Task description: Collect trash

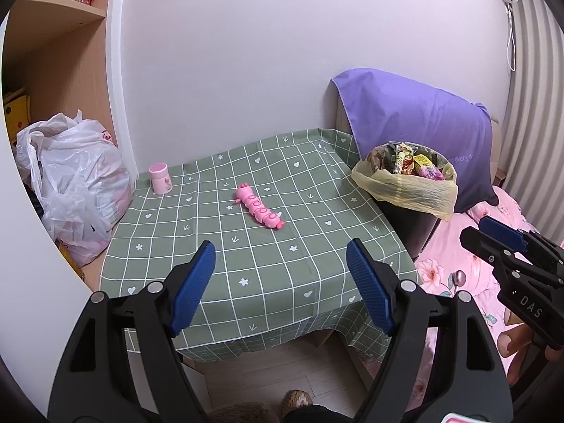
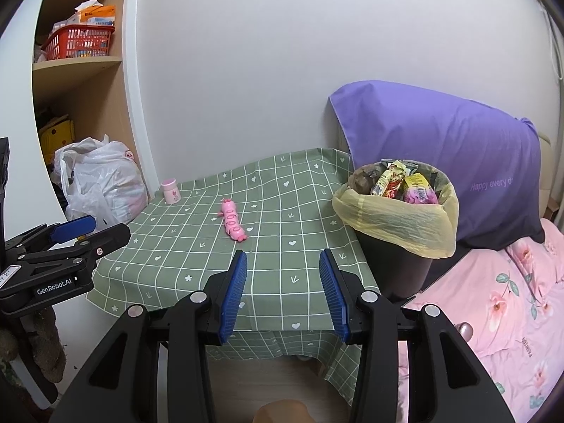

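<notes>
Left wrist view: left gripper (image 1: 280, 283) and right gripper (image 2: 283, 290) spread, empty; overfull bin (image 1: 405, 190) risks spilling wrappers (image 1: 419, 165) if nudged.

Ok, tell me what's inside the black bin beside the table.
The bin, lined with a yellow bag, is filled to the rim with snack wrappers and something brown. Whatever lies beneath that top layer is hidden.

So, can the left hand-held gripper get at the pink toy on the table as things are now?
Probably yes. The left hand-held gripper is open and empty, and only bare green tablecloth lies between it and the pink toy.
</notes>
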A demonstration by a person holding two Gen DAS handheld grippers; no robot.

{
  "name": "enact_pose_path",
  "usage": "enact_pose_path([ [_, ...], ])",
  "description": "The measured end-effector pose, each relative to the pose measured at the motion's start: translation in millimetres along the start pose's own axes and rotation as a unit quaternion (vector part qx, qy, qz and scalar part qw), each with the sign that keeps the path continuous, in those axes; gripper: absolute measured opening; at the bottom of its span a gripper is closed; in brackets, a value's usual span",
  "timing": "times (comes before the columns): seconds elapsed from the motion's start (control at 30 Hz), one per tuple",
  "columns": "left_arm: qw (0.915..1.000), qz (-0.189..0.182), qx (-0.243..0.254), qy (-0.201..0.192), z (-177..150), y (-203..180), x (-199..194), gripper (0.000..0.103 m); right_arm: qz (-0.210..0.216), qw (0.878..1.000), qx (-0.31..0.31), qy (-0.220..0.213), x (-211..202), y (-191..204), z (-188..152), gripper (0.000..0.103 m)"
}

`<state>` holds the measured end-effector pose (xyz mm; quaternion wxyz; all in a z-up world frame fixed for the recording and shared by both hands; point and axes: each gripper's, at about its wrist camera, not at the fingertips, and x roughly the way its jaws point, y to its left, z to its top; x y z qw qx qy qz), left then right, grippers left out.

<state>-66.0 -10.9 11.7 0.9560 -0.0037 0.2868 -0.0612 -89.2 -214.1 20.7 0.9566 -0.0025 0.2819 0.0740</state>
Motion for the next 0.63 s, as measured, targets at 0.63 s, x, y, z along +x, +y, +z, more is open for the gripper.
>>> enact_pose_path([
  [0.63, 0.9870, 0.024, -0.121, 0.103, 3, 86, 142, 0.076, 0.122, 0.984, -0.087, 0.093, 136, 13, 24, 0.056],
])
